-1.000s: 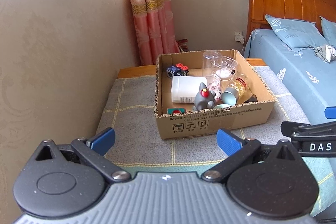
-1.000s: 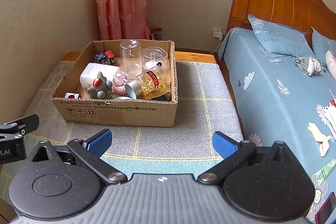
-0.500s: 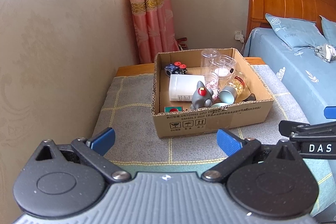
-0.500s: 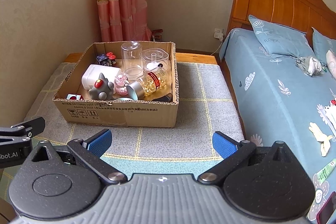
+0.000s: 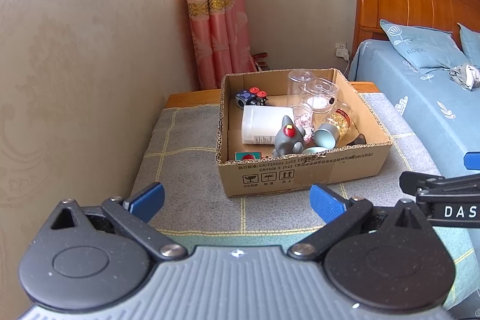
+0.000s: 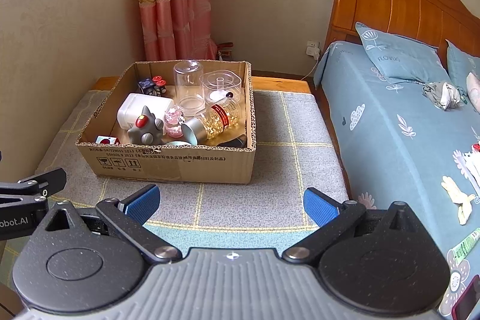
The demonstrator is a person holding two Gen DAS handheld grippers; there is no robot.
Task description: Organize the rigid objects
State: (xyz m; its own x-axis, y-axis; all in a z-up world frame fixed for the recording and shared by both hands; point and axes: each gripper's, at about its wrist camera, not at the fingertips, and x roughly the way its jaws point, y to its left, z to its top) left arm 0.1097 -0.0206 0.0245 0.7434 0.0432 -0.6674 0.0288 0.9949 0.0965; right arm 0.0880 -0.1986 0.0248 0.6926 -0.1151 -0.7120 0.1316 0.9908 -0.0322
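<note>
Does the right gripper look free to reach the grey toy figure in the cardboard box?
Probably yes. The right gripper is open and empty, the cardboard box is open-topped, and the grey toy figure stands near its front wall, uncovered, though a pink bottle crowds it.

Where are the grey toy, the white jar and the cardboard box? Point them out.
grey toy (image 6: pixel 146 130), right wrist view, on its body.
white jar (image 5: pixel 264 123), left wrist view, on its side.
cardboard box (image 6: pixel 180 162), right wrist view, on its front wall.

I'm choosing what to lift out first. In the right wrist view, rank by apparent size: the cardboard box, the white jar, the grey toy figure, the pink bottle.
1. cardboard box
2. white jar
3. grey toy figure, close to the jar and nearer the camera, so unsure
4. pink bottle
</note>
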